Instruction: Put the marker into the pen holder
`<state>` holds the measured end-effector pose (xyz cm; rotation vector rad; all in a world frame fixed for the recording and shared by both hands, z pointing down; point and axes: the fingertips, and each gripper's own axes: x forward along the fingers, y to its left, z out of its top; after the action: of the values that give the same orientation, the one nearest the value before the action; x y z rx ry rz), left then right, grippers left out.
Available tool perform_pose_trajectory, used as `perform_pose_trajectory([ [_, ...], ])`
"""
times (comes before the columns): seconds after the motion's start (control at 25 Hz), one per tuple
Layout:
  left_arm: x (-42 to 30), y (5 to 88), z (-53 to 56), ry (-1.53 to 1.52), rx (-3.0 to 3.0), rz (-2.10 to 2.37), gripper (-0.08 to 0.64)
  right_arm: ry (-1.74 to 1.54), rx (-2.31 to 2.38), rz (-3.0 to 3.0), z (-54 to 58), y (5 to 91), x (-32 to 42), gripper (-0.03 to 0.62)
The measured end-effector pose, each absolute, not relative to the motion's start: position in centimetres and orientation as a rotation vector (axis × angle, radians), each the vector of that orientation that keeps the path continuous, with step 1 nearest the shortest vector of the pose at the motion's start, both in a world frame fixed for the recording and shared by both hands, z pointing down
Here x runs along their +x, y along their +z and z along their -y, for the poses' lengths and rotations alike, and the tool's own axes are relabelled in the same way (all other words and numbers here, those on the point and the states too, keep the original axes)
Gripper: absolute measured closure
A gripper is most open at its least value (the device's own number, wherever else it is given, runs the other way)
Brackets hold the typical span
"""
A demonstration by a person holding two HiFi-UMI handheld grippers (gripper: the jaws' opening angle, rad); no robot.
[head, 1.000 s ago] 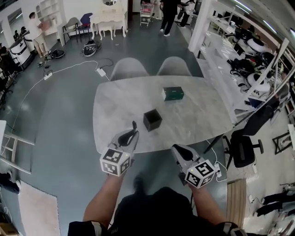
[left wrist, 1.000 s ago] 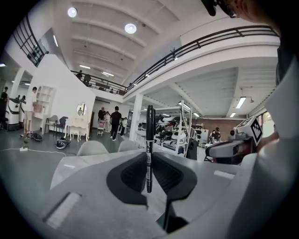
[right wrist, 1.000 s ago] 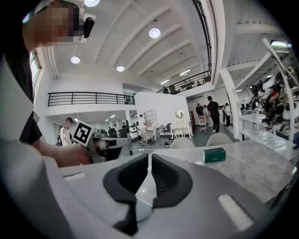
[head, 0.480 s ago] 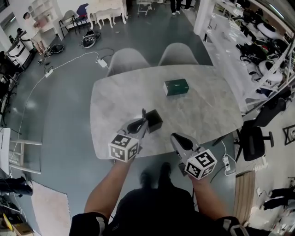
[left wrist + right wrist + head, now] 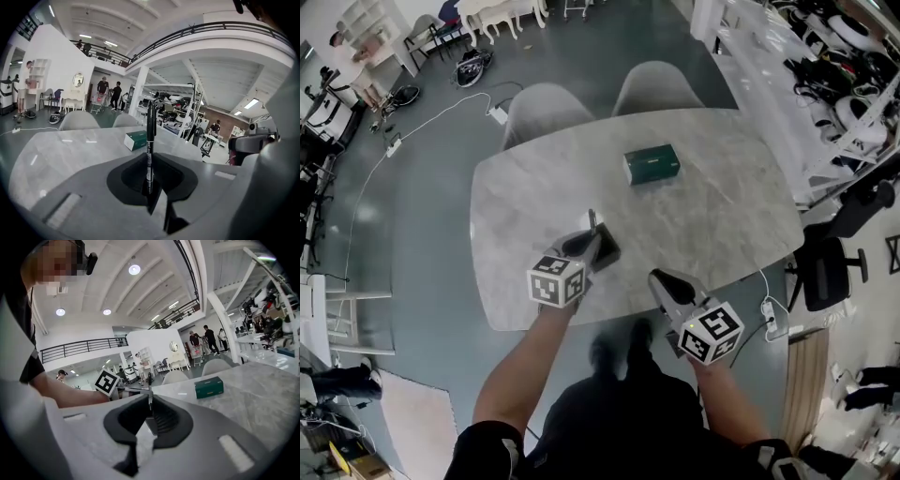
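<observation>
While our left gripper (image 5: 590, 243) clamps the slim black marker (image 5: 150, 140) upright, the square black pen holder (image 5: 610, 249) sits just ahead

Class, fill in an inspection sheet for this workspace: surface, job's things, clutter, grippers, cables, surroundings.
Surface: grey marble table, mostly bare.
Job's things: marker upright, clamped; black pen holder partly hidden behind the left gripper.
Clutter: green box farther back on the table.
Grippers: left gripper jaws shut on the marker; right gripper jaws together, empty, at the table's near edge.
Cables: white cable across the floor; power strip on the floor at right.
Surroundings: two chairs at the far side; shelving at right.
</observation>
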<state>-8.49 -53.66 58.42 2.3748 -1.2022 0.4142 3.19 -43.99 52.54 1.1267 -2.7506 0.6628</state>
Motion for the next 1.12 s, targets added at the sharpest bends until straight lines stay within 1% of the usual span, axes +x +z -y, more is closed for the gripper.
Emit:
perform_pose_trajectory([
  [0.32,-7.1,62.9,56.0,0.637,2.275,1.183,0.514,0.715,1.124,2.736,45.8,54.2,5.3,0.568],
  [1.12,-7.2,67.3,56.1,0.840,2.114,1.135,0.512,0.754,1.072,2.762,46.7,54.8,6.1,0.569],
])
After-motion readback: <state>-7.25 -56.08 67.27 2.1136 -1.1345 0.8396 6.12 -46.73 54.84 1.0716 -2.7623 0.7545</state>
